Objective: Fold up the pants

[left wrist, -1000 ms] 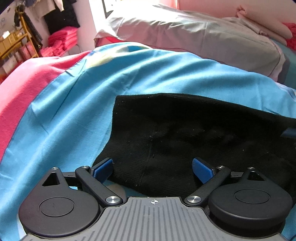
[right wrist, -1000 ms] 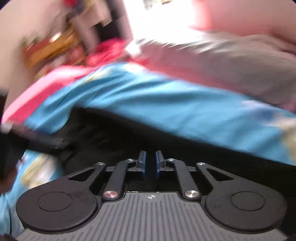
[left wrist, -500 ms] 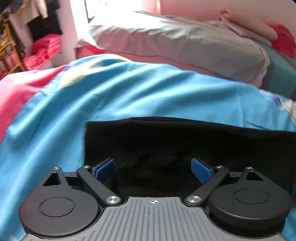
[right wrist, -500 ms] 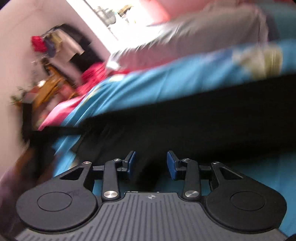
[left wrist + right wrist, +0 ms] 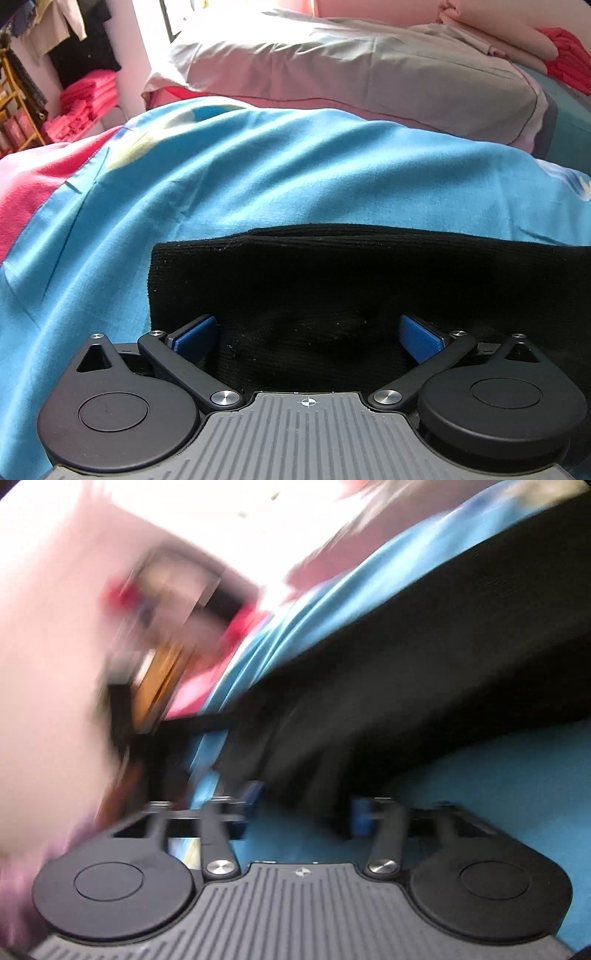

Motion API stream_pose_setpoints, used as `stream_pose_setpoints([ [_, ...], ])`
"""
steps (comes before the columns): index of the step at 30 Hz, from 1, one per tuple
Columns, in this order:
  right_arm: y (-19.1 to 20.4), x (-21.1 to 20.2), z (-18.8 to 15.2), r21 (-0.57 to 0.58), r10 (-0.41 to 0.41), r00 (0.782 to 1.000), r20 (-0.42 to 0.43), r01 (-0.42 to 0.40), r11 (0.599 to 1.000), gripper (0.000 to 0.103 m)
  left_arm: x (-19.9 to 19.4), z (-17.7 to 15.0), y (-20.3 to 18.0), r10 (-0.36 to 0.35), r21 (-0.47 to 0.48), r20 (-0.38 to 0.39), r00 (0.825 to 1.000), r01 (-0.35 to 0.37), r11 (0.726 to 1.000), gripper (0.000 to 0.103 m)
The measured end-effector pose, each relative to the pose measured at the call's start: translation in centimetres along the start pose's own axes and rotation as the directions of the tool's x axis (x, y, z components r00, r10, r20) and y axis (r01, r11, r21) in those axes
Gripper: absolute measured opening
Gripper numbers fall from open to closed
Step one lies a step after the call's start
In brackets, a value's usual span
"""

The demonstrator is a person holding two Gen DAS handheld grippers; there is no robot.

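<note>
Pants [image 5: 332, 280]: black knit, soft, limp; best pinched at an edge. Left gripper [image 5: 309, 338] gapes wide over them. Right gripper [image 5: 303, 812], jaws just opening, holds nothing.

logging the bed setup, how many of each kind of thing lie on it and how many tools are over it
black pants: 1
blue sheet: 1
grey pillow: 1
tools: 2, left tool and right tool, both open
total: 5

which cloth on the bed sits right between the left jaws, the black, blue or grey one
The black pants. They lie between the open blue pads; the blue sheet and the grey pillow lie beyond.
</note>
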State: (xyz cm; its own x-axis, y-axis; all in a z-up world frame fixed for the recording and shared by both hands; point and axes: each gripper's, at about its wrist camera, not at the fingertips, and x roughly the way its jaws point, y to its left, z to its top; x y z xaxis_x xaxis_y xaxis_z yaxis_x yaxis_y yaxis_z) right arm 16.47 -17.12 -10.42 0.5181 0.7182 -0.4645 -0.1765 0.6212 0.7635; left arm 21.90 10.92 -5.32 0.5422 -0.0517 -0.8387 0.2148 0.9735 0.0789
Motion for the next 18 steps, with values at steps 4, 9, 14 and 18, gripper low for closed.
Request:
stream_pose_setpoints([
  [4,-0.5,-1.0,1.8,-0.062,-0.060,0.998,0.032,0.062,0.996,0.056,0.1,0.0,0.1,-0.006,0.006,0.003,1.000,0.006,1.000,0.103],
  [9,-2.4,1.3,2.9,0.086,0.075,0.997,0.033,-0.078,0.993,0.065,0.0,-0.1,0.0,-0.002,0.007,0.007,1.000,0.002,1.000,0.103],
  [14,-1.7,1.1,4.8,-0.075,0.045,0.998,-0.046,-0.048,0.996,0.049,0.0,0.1,0.0,-0.006,0.015,0.002,1.000,0.006,1.000,0.103],
  [18,-4.3,0.6,5.8,0.140,0.090,0.991,0.096,-0.103,0.985,0.046,0.0,-0.1,-0.1,0.000,0.014,0.010,1.000,0.000,1.000,0.103],
])
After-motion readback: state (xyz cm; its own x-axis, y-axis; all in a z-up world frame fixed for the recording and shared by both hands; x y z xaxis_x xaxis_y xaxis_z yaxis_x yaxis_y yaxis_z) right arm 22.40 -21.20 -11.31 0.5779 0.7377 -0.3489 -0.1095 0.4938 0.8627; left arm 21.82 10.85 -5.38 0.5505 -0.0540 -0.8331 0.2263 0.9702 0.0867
